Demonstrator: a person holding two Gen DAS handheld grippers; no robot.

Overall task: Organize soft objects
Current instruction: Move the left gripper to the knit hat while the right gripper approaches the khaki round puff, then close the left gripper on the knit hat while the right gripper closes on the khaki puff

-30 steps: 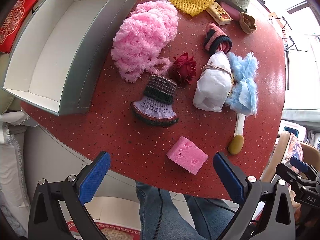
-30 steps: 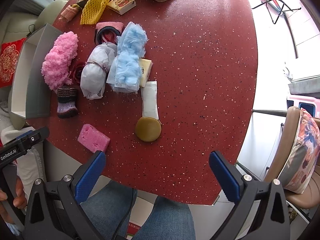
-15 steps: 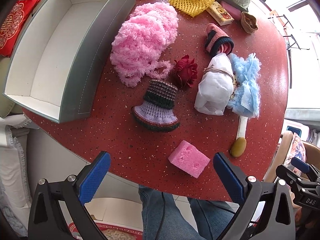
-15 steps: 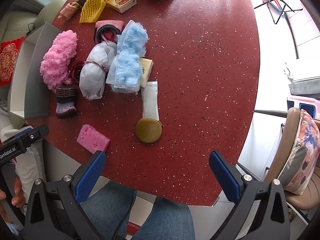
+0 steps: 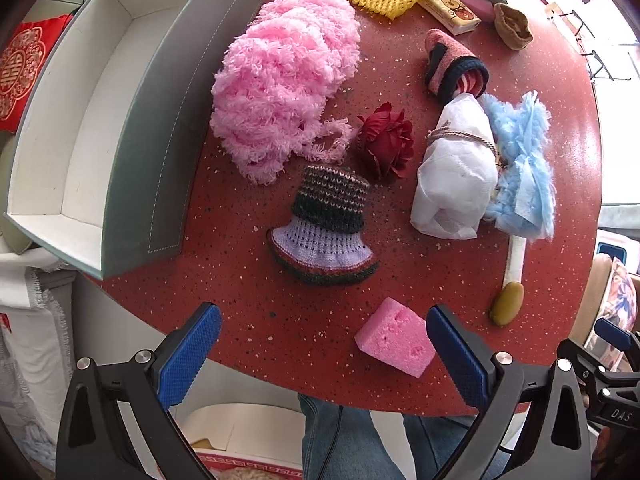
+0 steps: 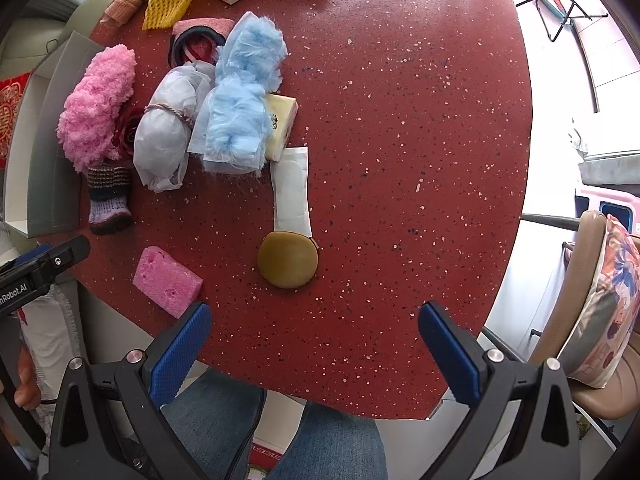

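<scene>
Left wrist view: grey open box [image 5: 132, 128] empty, fluffy pink yarn ball [image 5: 280, 84] and square pink sponge [image 5: 394, 342] waiting on red table [image 5: 440, 272]; both fingers wide open, holding nothing

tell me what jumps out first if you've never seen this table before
The big fluffy pink yarn bundle catches the eye first, lying against the outer wall of the open grey-green box with a white interior at the left of the speckled red round table. Next come the fuzzy light-blue bundle mid-table and the pink sponge block at the near edge, close to the open left gripper.
</scene>
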